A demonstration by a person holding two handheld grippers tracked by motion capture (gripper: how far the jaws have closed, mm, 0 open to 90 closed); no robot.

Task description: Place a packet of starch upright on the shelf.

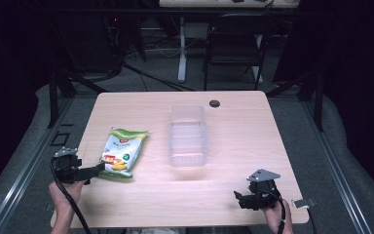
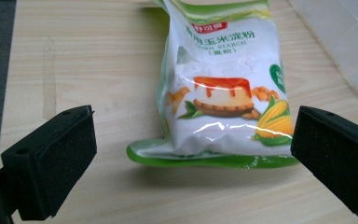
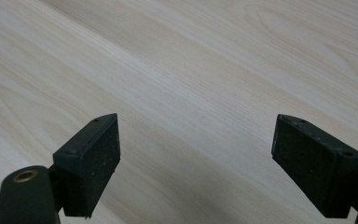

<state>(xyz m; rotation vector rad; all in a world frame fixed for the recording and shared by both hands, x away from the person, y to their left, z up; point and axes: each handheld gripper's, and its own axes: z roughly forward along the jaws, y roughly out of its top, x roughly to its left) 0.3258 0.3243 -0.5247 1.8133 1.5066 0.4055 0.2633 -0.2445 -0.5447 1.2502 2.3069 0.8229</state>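
A white and green bag of corn starch (image 1: 122, 152) lies flat on the wooden table (image 1: 233, 131), left of the middle. My left gripper (image 1: 96, 170) is at the bag's near end, open. In the left gripper view the bag (image 2: 223, 88) lies just ahead of the wide-apart jaws, its bottom seam level with their tips, and the pads do not touch it. My right gripper (image 1: 240, 199) rests low near the table's front right edge, open. In the right gripper view my right gripper (image 3: 196, 144) has bare wood between its jaws.
A clear plastic bin (image 1: 187, 134) stands at the table's middle, right of the bag; its corner (image 2: 345, 42) is visible in the left gripper view. A small dark round cap (image 1: 215, 103) sits near the far edge. A chair (image 1: 233, 46) and desk legs stand beyond the table.
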